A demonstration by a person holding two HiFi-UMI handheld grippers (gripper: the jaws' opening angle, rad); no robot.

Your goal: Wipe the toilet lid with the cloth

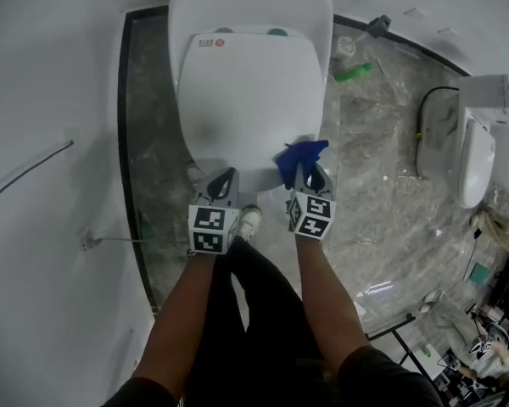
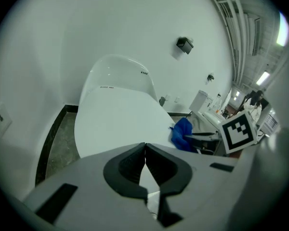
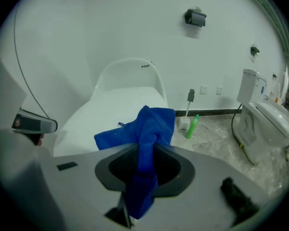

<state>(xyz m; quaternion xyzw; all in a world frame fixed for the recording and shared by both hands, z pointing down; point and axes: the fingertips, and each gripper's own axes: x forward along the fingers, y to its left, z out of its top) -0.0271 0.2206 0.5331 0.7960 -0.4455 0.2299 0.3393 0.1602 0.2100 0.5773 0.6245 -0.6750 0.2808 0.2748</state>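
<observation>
White lid [image 1: 246, 91], marble floor [image 1: 382, 193], another toilet [image 1: 477, 159] at 3 o'clock. My right gripper [image 1: 305, 172] is clamped on the cloth [image 1: 300, 153] at the lid's 5 o'clock, left gripper [image 1: 224, 181] pinched together, empty.

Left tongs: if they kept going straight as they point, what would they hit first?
Most likely the white toilet lid, near its front edge; the shut left tongs angle down toward it. Depth is unclear.
</observation>
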